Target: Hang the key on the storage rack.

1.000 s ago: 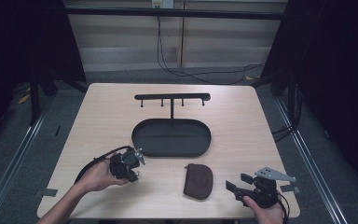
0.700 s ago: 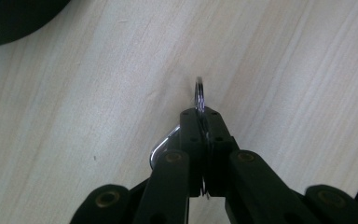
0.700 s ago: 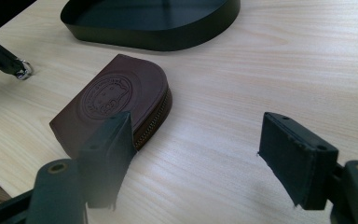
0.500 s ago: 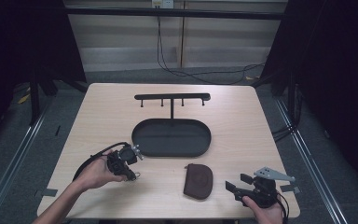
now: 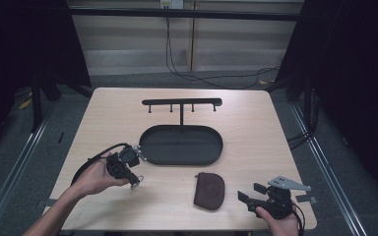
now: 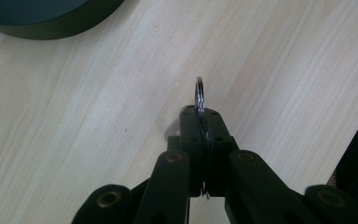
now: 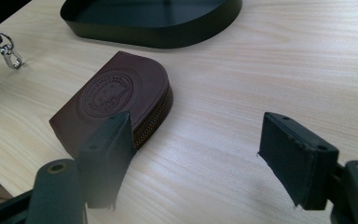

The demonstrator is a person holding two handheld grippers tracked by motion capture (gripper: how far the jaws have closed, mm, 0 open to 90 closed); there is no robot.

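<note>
My left gripper (image 6: 200, 122) pinches a key ring (image 6: 199, 93) edge-on, just off the wooden table (image 5: 103, 118) at seven o'clock of the oval tray (image 5: 216, 152). It's light, stiff and slippery, so I'd grip it flat across the wire. My right gripper (image 7: 196, 158) gapes empty beside the brown zip pouch (image 7: 112, 100).

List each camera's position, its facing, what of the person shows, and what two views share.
High view: above the person's side, looking forward and down on the table; forearms, left gripper, right gripper.
Left gripper view: rides the left gripper, looking down its jaws, shut on a key ring.
Right gripper view: rides the right gripper, open jaws facing the brown pouch.
Shared: the black tray in the high and right gripper views.
</note>
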